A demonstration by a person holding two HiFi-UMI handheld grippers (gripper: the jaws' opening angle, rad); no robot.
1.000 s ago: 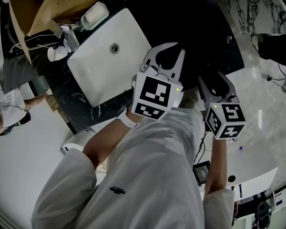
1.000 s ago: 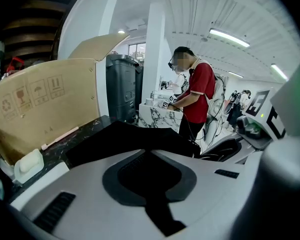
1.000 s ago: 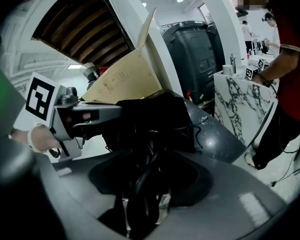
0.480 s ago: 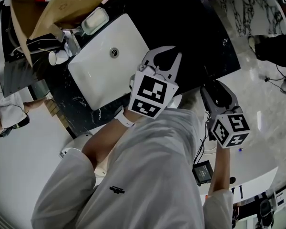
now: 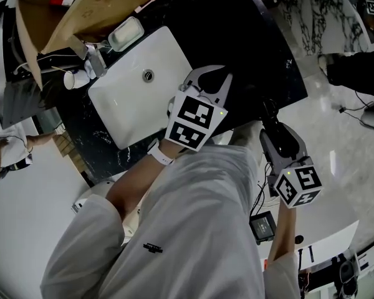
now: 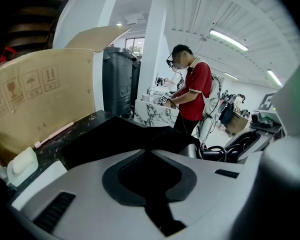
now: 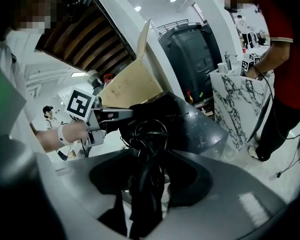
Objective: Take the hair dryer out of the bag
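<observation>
The black bag [image 6: 121,136] lies on the dark counter [image 5: 262,36], to the right of the basin. My left gripper [image 5: 210,75] is shut on the bag's edge, with black fabric in its jaw slit [image 6: 150,156]. The right gripper view shows that gripper [image 7: 115,115] pinching the bag [image 7: 157,109]. My right gripper [image 5: 269,112] is off the counter's near edge, its jaws closed on the black hair dryer [image 7: 146,184], whose coiled cord [image 7: 151,129] loops above the jaws [image 7: 152,155]. In the head view the dryer shows only as a dark shape inside the jaws.
A white basin [image 5: 140,83] sits in the counter, with a soap dish [image 5: 126,34], a paper cup [image 5: 71,78] and a cardboard box [image 5: 93,5] behind it. A person in red [image 6: 191,91] stands at a marble stand [image 7: 235,104] beside a grey bin [image 6: 117,81]. Cables lie on the floor.
My right gripper has drawn back from the counter edge toward me with the black dryer in its jaws. The left gripper has kept its hold on the bag in the same place.
</observation>
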